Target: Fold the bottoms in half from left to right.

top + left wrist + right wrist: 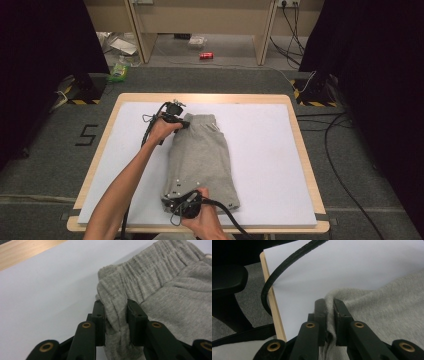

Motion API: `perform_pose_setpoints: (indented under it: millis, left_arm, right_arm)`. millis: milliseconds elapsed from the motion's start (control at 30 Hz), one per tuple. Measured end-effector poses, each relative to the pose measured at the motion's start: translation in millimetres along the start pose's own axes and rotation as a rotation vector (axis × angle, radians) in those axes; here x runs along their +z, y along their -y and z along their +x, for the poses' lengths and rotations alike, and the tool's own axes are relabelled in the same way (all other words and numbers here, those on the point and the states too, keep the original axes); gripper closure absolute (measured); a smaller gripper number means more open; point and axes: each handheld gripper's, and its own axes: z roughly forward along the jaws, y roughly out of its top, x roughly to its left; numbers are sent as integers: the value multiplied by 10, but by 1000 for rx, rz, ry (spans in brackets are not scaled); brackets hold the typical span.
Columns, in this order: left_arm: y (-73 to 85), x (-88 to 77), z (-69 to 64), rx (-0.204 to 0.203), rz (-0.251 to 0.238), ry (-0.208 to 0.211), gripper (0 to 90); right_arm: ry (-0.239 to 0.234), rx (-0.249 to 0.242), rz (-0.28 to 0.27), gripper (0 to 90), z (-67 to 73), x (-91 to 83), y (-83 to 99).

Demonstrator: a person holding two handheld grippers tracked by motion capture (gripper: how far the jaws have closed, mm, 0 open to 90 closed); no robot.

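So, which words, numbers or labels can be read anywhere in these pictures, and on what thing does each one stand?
"5": black mark on the grey floor left of the table.
Red can on the far floor: print too small to read.
Grey shorts: no readable label.

Grey carpet (45, 165) surrounds the wooden table (300, 145), with black curtains (45, 45) at both sides. Beyond its far edge stands a beige desk (200, 20); beneath it lies what may be a red can (206, 56).
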Motion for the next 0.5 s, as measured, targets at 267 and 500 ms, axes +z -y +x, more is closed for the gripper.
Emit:
perform_pose_setpoints:
  millis: [267,500]
  left_arm:
    - [42,48,0,17,21,-27,694]
    - [41,57,1,11,26,-30,688]
  right_arm:
    - [-26,24,9,772,28,136,-20]
    - [-47,34,-25,619,20,22,-65]
